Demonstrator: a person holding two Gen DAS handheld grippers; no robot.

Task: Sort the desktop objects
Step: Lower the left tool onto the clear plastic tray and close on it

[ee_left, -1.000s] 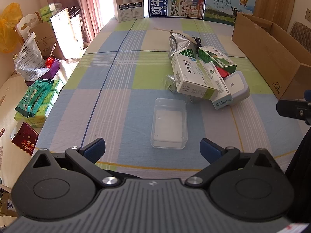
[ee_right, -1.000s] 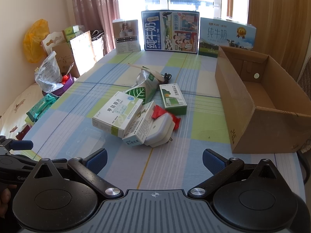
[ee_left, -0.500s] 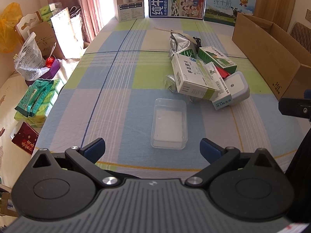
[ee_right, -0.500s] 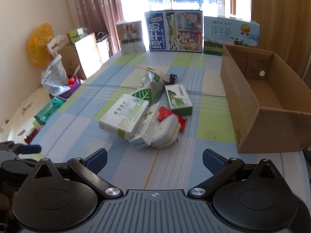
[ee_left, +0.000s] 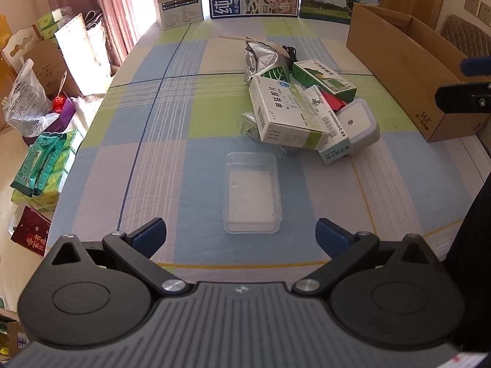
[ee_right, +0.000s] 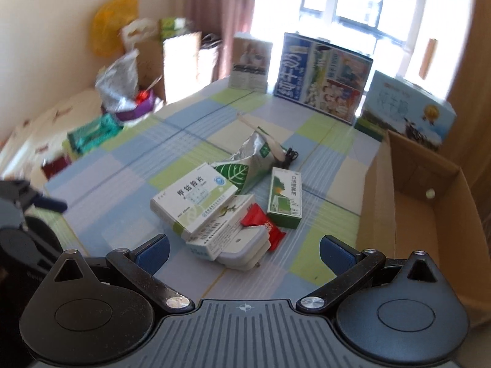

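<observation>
Medicine boxes (ee_right: 196, 202) lie heaped mid-table beside a foil pouch (ee_right: 251, 156) and white charger (ee_right: 242, 248) — light, stiff card, best pinched across the narrow sides. Right gripper (ee_right: 244, 250) and left gripper (ee_left: 241, 237) both gape wide, empty — clear tray (ee_left: 252, 196) near.

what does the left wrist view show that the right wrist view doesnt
Only the left wrist view shows the clear plastic tray, which lies apart from the pile.

Only the right wrist view shows the inside of the cardboard box, which looks empty where visible.

Both show the pile with the white medicine box, the green box, the silver pouch and each view's own open gripper.
</observation>
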